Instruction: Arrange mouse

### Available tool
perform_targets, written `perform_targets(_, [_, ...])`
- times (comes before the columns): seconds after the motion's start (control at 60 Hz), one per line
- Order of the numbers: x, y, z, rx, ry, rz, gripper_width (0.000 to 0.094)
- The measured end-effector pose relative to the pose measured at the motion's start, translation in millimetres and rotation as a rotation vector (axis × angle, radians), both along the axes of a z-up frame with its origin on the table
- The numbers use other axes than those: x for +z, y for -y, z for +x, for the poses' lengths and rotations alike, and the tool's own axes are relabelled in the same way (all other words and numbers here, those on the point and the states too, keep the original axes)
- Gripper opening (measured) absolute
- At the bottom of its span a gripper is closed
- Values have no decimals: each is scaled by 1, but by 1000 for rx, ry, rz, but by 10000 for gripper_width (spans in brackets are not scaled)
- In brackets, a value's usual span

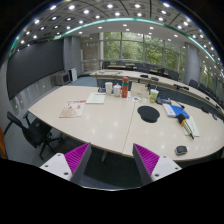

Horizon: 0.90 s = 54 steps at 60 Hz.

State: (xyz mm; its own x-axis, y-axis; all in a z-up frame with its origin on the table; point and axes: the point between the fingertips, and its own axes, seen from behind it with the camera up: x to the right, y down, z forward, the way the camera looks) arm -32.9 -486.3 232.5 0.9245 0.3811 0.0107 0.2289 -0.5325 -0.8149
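Observation:
My gripper (111,158) is open, its two magenta pads (75,158) wide apart with nothing between them. It is held high above the near edge of a large pale meeting table (100,125). A small dark object that looks like the mouse (181,150) lies near the table's edge, ahead and to the right of the right finger. A round black mat (148,114) lies farther out on the table, beyond the right finger. Both are well apart from the fingers.
A blue object (178,110) and white items lie right of the black mat. Papers (95,98), a booklet (72,109) and bottles (113,89) sit on the far half of the table. A black chair (25,128) stands at the left. Windows are behind.

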Motion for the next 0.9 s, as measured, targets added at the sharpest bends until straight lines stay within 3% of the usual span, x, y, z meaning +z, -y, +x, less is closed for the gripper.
perform_targets(0.317, [-85,-8,149,-204,48,-90,853])
perform_targets(0.5, [-136,-33,250,-333,77,-85,855])
perform_targets(0.733, [-175,-126,328,-379,48,-23,853])
perform_targets(0.9, [-219,-181,358,-398,-17,-72,850])
